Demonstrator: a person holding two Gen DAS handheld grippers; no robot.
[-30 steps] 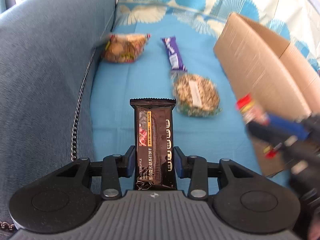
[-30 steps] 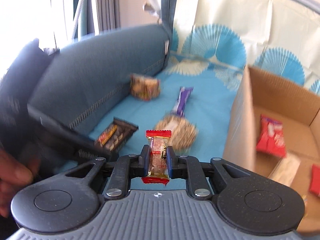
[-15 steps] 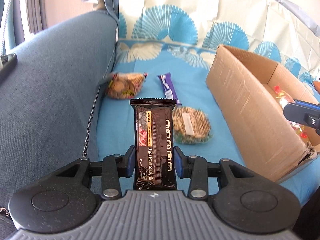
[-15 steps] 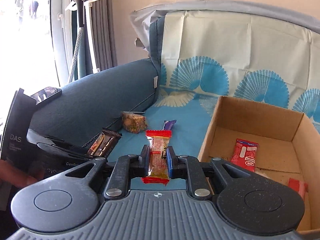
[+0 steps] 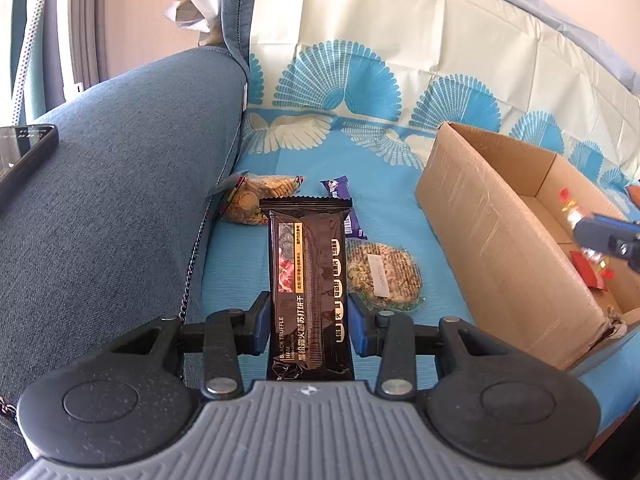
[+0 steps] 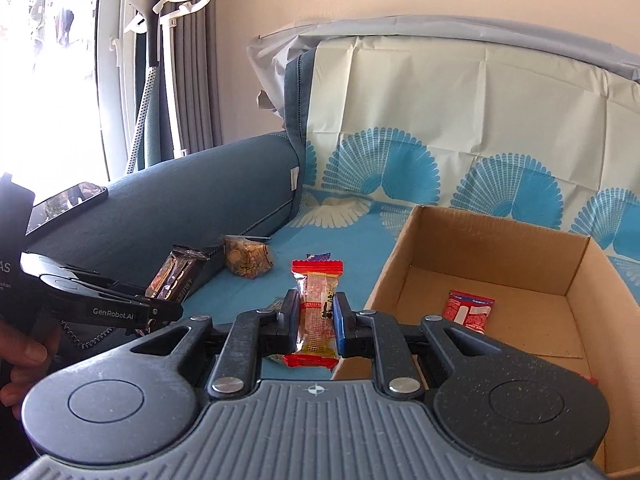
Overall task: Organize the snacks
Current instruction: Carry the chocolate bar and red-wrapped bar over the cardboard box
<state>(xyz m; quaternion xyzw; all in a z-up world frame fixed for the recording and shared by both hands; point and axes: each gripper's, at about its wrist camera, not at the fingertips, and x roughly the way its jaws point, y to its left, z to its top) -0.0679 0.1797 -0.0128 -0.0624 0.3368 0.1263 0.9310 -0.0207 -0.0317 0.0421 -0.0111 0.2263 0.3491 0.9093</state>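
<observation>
The left gripper (image 5: 308, 326) is clenched on a black truffle ham cracker pack (image 5: 308, 284), which stands upright between its pads above the blue sofa cover (image 5: 392, 208). The right gripper (image 6: 316, 320) is clamped on a small red-ended candy bar (image 6: 317, 312) and sits near the front corner of the open cardboard box (image 6: 400, 248), which already holds a red snack packet (image 6: 470, 310).

Three snacks lie on the sofa cover outside the box: a bag of round biscuits (image 5: 256, 200), a purple bar (image 5: 342, 204) and a round nut cake (image 5: 380, 274).

The candy bar looks to be only at the box's corner, not over its floor, so a release here could drop it onto the near wall or outside. The cracker pack is long and gripped low, so it may tip as it is carried or catch on the box rim. With both grippers heading for the same opening, they could collide. The box sits on soft cushion near the seat edge, so a knock might shift it.
</observation>
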